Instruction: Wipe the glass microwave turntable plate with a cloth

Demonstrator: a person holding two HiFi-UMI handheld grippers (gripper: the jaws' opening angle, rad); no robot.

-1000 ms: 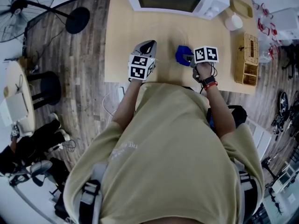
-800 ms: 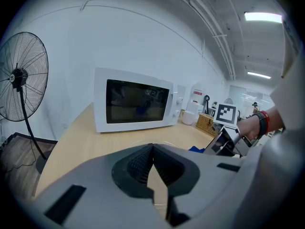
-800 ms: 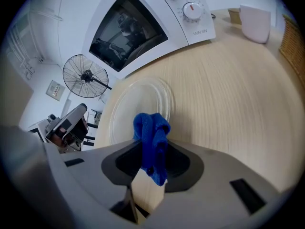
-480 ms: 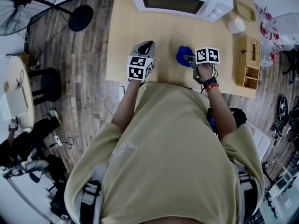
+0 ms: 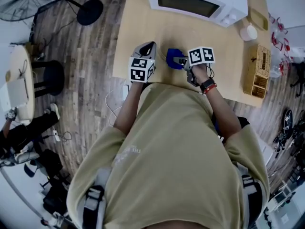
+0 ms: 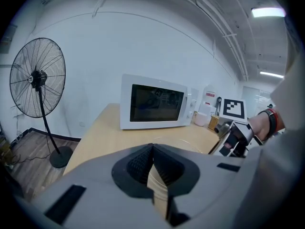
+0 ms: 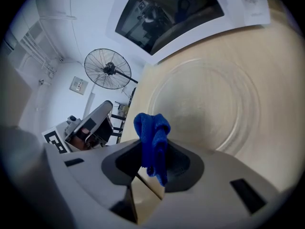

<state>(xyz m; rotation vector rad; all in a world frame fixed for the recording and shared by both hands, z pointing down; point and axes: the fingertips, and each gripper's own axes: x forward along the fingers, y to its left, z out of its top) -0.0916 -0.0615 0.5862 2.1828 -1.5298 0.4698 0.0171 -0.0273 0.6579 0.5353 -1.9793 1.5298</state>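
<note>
The glass turntable plate [image 7: 209,104] lies flat on the wooden table [image 5: 138,27] in front of the white microwave [image 5: 195,3]; in the head view it shows only as a faint ring [image 5: 186,35]. My right gripper [image 7: 152,149] is shut on a bunched blue cloth [image 7: 152,132] and hangs over the plate's near left edge. The head view shows that cloth [image 5: 172,58] just ahead of the right gripper [image 5: 180,61]. My left gripper [image 5: 150,46] is shut with nothing between its pads. It sits to the left of the cloth, with its jaws [image 6: 152,149] pointing at the plate's rim [image 6: 183,144].
A wicker box [image 5: 257,70] and a white cup [image 5: 249,32] stand at the table's right end. A standing fan [image 6: 35,78] is on the floor to the left, with a round stool [image 5: 47,75] nearby. The microwave door [image 6: 155,106] is closed.
My right gripper has carried the blue cloth to the left across the table, closer to the left gripper. The head view has also shifted slightly.
</note>
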